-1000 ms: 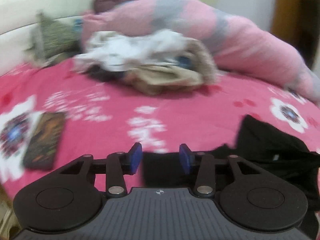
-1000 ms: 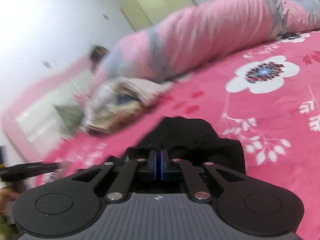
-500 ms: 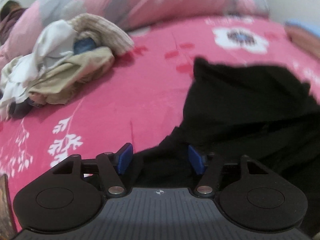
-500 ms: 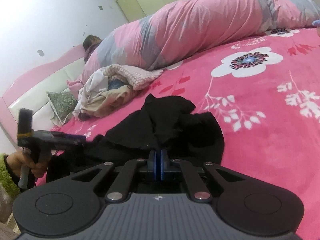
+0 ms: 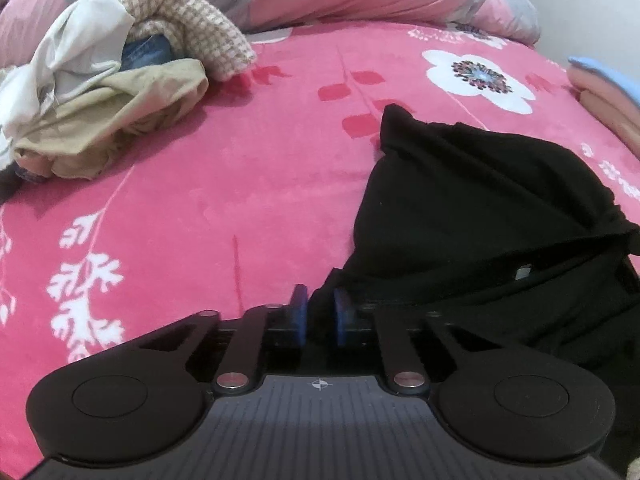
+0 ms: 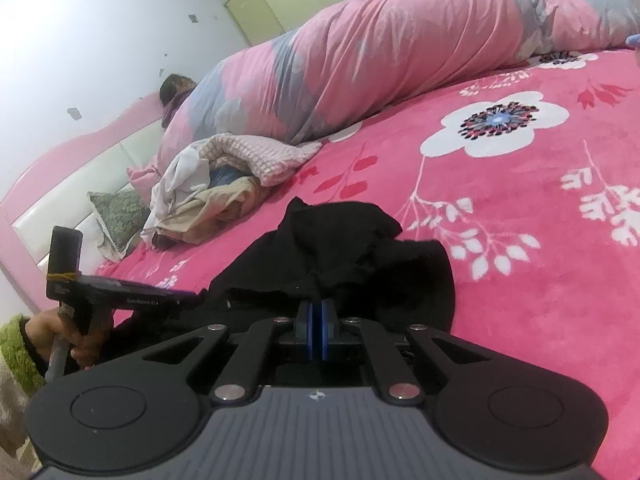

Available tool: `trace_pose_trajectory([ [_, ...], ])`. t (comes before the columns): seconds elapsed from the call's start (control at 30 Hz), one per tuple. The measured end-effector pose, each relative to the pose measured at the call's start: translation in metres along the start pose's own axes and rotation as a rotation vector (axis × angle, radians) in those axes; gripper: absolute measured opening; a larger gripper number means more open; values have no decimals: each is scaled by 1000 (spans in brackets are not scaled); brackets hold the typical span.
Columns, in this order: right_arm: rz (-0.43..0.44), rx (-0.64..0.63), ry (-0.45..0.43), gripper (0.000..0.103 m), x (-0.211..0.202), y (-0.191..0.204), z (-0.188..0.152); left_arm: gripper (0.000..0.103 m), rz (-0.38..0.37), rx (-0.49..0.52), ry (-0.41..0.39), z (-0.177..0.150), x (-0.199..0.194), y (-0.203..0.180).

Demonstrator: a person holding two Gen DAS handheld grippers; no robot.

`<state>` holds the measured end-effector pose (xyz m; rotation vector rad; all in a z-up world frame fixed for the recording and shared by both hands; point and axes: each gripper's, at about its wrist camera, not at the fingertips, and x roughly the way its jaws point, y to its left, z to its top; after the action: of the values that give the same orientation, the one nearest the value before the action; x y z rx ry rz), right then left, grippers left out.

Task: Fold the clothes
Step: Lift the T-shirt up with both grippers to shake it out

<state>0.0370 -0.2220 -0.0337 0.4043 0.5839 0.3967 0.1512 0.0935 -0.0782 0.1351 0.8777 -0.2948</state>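
Both your grippers pinch one crumpled black garment [image 5: 480, 208] lying bunched on the near pink floral blanket [image 5: 240, 184]: your left gripper [image 5: 320, 312] has just closed on its edge, your right gripper [image 6: 316, 330] clamps a fold.

1. The pink floral blanket [image 5: 240, 184] is seen as plush, velvety cloth with a soft nap.
2. The black garment [image 5: 480, 208] lying on that blanket is shown as matt, thin cloth.
3. Beyond the blanket, the quilt [image 6: 400, 52] is covered in smooth, slightly crinkled fabric.
4. In the clothes pile [image 5: 100, 92] on the blanket, a coarse waffle knit is seen.
5. The left gripper [image 5: 320, 314] is made of matt black plastic with shiny metal pins.
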Motion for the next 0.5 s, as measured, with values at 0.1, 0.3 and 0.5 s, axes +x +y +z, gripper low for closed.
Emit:
trace_pose_trajectory([
  [0.1, -33, -33, -28, 4, 3, 8, 10, 3, 24, -21, -39, -2, -10, 0],
  [0.3, -67, -111, -122, 4, 9, 33, 43, 2, 82, -141, -265, -7, -75, 8],
  [0.5, -66, -215, -303, 3, -4, 79, 85, 2, 162, -202, -579, 4, -157, 4],
])
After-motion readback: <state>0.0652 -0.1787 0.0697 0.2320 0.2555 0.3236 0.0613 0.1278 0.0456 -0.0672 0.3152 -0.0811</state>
